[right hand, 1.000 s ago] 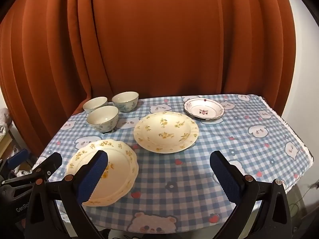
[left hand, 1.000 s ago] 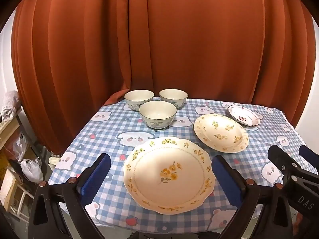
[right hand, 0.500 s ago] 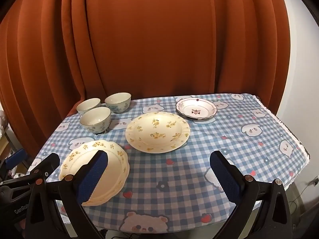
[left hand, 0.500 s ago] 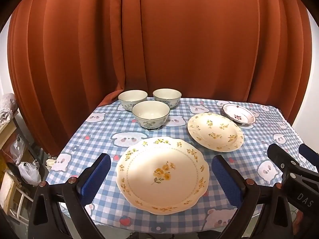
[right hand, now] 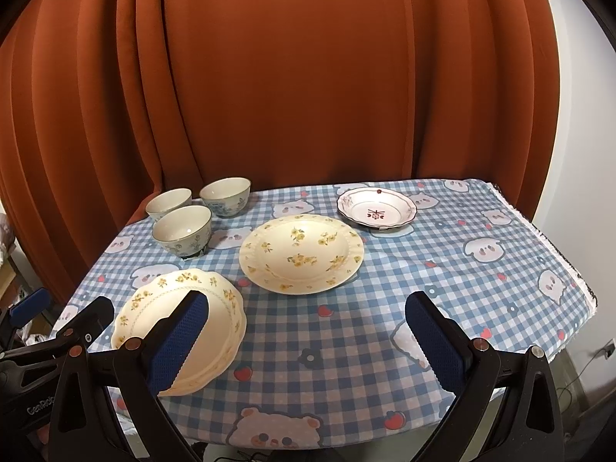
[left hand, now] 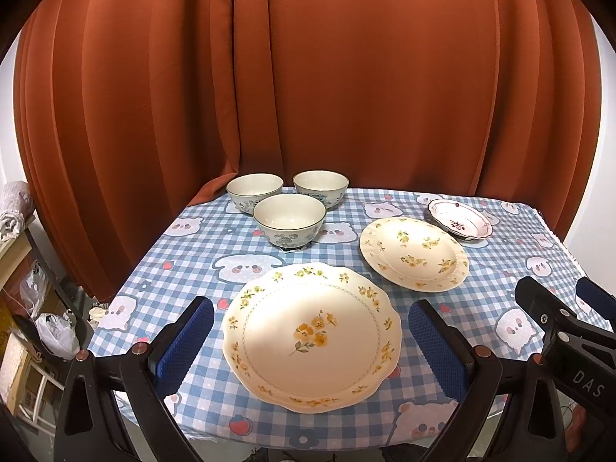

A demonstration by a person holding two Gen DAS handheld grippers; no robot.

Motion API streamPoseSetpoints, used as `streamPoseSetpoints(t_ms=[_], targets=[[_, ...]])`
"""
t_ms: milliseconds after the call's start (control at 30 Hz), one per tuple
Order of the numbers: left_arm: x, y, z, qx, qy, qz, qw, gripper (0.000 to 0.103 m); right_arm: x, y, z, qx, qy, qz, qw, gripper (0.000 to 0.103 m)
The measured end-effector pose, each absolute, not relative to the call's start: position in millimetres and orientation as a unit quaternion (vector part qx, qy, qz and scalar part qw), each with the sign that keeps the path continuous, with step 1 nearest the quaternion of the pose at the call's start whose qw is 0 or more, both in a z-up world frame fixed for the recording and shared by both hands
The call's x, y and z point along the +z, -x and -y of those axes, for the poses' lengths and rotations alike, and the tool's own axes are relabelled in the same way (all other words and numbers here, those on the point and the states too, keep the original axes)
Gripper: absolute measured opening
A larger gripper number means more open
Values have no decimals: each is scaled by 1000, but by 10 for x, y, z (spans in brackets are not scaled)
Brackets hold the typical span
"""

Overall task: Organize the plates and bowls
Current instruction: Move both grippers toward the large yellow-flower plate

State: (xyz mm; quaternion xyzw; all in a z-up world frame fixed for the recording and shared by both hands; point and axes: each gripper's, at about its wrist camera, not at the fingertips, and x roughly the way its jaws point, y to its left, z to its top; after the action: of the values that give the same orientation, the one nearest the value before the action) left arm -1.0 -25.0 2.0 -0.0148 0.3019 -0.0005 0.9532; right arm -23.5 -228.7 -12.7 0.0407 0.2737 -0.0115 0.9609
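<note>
A large scalloped plate (left hand: 312, 337) (right hand: 215, 300) with yellow flowers lies near the table's front edge. Behind it to the right sits a round floral plate (left hand: 414, 253) (right hand: 301, 252), and further back a small red-patterned dish (left hand: 460, 223) (right hand: 376, 211). Three pale bowls (left hand: 289, 221) (right hand: 181, 229) cluster at the back left. My left gripper (left hand: 312, 350) is open, its blue pads (left hand: 181, 350) flanking the scalloped plate from above the front edge. My right gripper (right hand: 308, 342) is open over bare cloth at the front, holding nothing.
A blue checked tablecloth (right hand: 481, 269) with bear prints covers the table. A rust-coloured curtain (left hand: 346, 96) hangs close behind it. Shelving with bags (left hand: 42, 308) stands at the left. The right gripper's frame (left hand: 558, 327) shows at the left wrist view's right edge.
Both grippers have pulled back and risen slightly, so the table sits a little lower and smaller in both views. No dish has moved.
</note>
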Motion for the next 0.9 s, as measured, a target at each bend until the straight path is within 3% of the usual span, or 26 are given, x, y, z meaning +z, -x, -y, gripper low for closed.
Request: streamPoseSetpoints(t_ms=[900], targets=[[3, 34, 290, -1, 14, -300, 954, 101, -162, 304, 2370, -14, -41, -274, 961, 103]])
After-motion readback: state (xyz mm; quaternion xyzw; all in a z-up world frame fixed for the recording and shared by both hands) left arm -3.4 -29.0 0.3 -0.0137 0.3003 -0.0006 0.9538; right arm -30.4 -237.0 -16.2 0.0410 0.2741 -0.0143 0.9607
